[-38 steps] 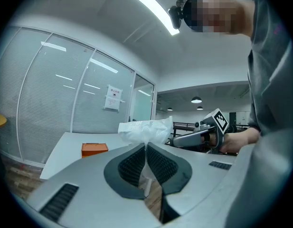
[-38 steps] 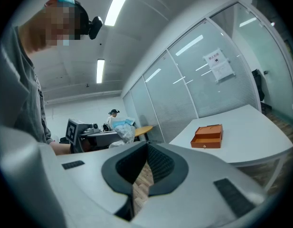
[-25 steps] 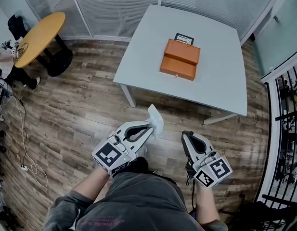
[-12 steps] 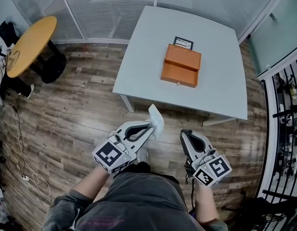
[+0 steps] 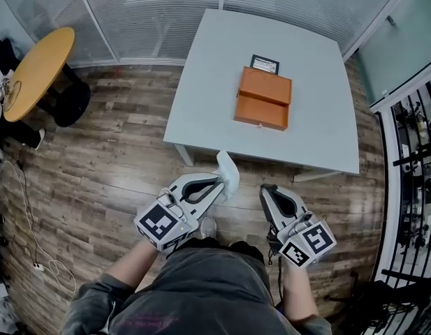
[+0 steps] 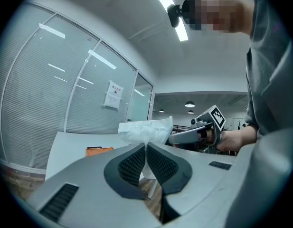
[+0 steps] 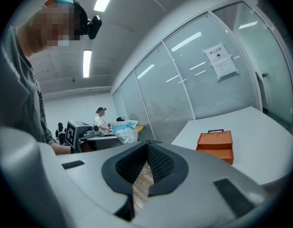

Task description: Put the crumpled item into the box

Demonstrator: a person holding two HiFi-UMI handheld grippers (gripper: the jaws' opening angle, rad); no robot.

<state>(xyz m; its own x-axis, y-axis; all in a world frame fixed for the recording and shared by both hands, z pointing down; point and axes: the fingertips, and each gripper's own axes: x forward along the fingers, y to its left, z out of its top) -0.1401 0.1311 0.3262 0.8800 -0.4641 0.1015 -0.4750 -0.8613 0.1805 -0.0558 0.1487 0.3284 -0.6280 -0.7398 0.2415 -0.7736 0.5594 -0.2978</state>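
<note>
Left gripper [image 5: 220, 182] jaws clamped on crumpled white item [image 5: 228, 172], over wood floor [image 5: 110, 152] near table [image 5: 320, 128] edge. Right gripper [image 5: 265, 189] jaws together, nothing between. Orange box [image 5: 263, 98] on table, well apart from item.

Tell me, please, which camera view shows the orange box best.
The head view: the orange box lies whole, seen from above, on the table. The right gripper view shows it side-on; the left gripper view only a sliver.

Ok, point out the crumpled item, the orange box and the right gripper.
crumpled item [image 5: 228, 174], head view, middle of the white wad.
orange box [image 5: 263, 98], head view, middle of its top face.
right gripper [image 7: 147, 146], right gripper view, where its closed tips meet.
</note>
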